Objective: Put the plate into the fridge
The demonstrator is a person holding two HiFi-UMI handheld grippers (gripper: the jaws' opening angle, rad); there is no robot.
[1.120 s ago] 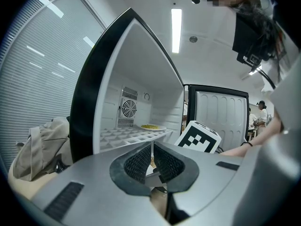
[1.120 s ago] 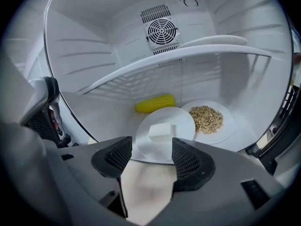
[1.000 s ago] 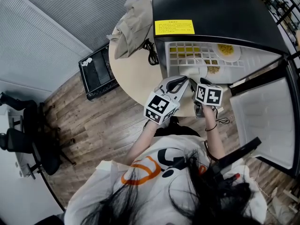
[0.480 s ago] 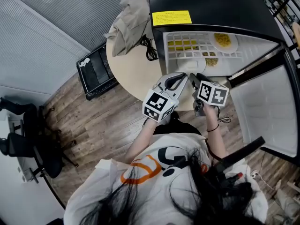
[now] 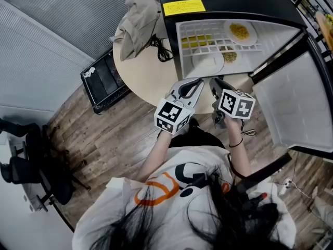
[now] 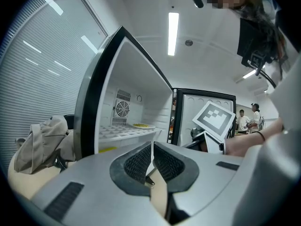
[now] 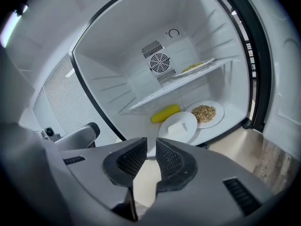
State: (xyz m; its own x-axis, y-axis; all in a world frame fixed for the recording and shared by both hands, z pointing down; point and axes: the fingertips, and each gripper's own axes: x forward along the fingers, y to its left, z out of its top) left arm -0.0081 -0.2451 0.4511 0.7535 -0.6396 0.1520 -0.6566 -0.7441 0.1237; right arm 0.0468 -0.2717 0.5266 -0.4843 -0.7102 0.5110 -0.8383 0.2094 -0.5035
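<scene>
The plate [image 7: 178,126] lies flat on the bottom of the fridge [image 7: 117,69], in the lower centre of the right gripper view. It touches or slightly overlaps a second plate [image 7: 204,113] of grain to its right, and a yellow cob [image 7: 165,112] sits just behind it. In the head view the plate [image 5: 207,62] shows at top centre, under the ribbed shelf.

The right gripper [image 7: 150,154] has just been closing its jaws. They stand nearly together with a narrow gap, and nothing is between them. The left gripper [image 6: 153,147] has its pads together and is also empty. In the head view both grippers hang below the fridge opening, the left [image 5: 201,82] beside the right [image 5: 213,82], clear of the plate.

So the placing step looks finished: the plate rests free inside the fridge. What remains, as I judge it, is to shut the door [image 5: 291,108], which stands wide at the right of the head view. The right gripper is the nearer one for that. It should swing the door from its outer edge, keeping clear of the plates near the sill.
</scene>
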